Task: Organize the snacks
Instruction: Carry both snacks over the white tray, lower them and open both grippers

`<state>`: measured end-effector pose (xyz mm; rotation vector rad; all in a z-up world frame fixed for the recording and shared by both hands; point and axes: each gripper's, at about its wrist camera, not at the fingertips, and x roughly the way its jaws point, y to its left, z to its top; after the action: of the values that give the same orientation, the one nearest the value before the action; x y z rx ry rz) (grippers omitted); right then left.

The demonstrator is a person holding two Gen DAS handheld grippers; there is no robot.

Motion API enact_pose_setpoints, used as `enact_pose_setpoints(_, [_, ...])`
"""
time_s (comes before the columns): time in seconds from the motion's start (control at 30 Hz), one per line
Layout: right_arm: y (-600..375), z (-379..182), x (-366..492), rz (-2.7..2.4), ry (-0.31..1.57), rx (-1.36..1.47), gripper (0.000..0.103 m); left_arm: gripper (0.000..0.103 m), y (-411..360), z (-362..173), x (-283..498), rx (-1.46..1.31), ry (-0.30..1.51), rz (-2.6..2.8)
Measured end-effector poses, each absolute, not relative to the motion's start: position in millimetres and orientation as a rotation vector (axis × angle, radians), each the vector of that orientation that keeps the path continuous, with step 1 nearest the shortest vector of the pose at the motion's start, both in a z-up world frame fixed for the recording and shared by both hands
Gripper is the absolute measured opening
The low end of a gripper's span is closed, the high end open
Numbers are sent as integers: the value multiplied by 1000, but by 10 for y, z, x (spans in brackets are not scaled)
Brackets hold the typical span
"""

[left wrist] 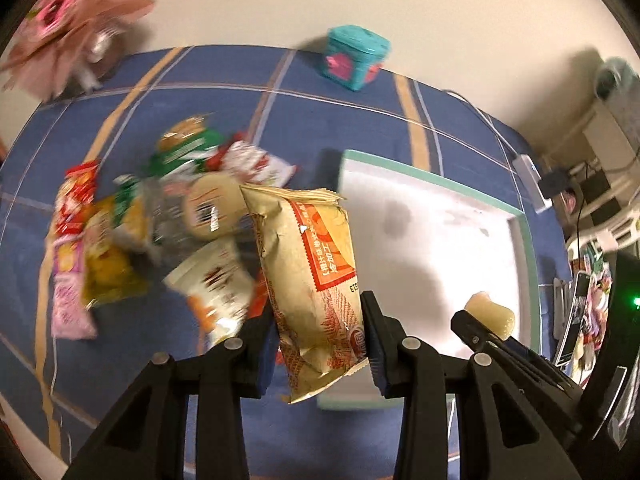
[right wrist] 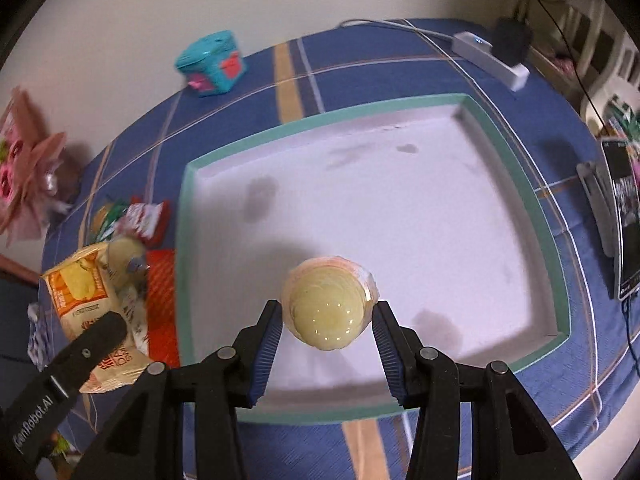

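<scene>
My left gripper [left wrist: 320,340] is shut on a beige and orange snack bag [left wrist: 308,276], held upright above the blue cloth near the left rim of the white tray [left wrist: 440,216]. A heap of snack packets [left wrist: 160,224] lies on the cloth to the left. My right gripper [right wrist: 326,332] is shut on a pale yellow jelly cup [right wrist: 328,308], hanging over the near part of the white tray [right wrist: 400,208]. The left wrist view shows the jelly cup [left wrist: 490,314] in the other gripper at the right. In the right wrist view the beige bag [right wrist: 80,292] sits at the left in the other gripper.
A teal box [right wrist: 212,62] stands at the far side of the table by the wall. A pink paper decoration [left wrist: 68,28] is at the far left. A white power strip [right wrist: 488,58] with cables lies at the far right, and a phone on a stand [right wrist: 624,216] is right of the tray.
</scene>
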<state>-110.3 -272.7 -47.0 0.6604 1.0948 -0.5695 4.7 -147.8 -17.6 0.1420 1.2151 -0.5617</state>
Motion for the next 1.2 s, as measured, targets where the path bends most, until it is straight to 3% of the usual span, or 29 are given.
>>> enact_pose_setpoints(0.63, [-3471, -755, -876, -672, 1084, 647, 50, 40, -2379, -601, 374, 173, 1199, -671])
enact_pose_setpoints(1.2, [-3571, -792, -834, -679, 1102, 662, 51, 41, -2454, -529, 374, 210, 1162, -680])
